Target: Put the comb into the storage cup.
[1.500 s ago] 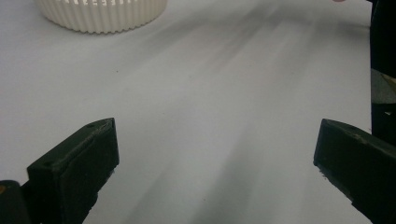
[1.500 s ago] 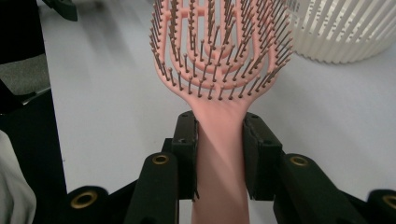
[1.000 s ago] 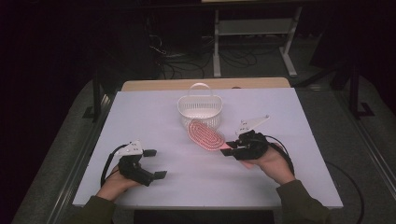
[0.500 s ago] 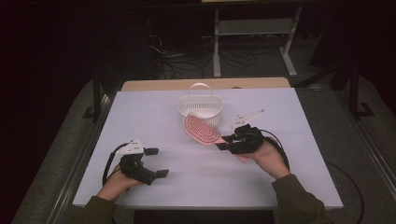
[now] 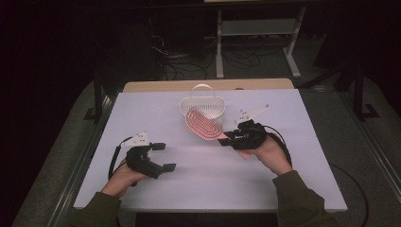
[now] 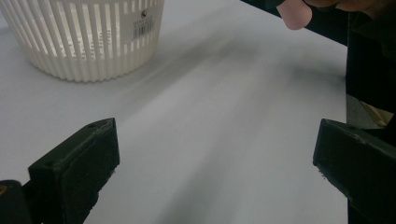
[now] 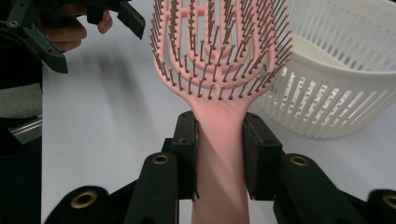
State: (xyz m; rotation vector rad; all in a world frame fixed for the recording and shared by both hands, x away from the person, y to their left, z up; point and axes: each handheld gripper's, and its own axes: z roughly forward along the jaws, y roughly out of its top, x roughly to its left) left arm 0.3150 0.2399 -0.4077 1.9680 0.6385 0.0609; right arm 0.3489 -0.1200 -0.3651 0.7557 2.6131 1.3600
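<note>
My right gripper [image 7: 219, 154] has its jaws clenched on the handle of the one pink plastic hairbrush [image 5: 203, 124]. Since a second ago I have lifted the brush off the white table [image 5: 283, 175] toward the single white slotted plastic basket [image 5: 203, 105], its head now just at the rim. My left gripper [image 5: 158, 157] stays released, near the table's front-left.

My left gripper [image 5: 161, 156] sits low by the near left of the desk, jaws spread wide with nothing between them. My right gripper [image 5: 226, 138] reaches forward at centre, jaws clamped on the pink plastic hairbrush's [image 7: 219, 70] handle.
</note>
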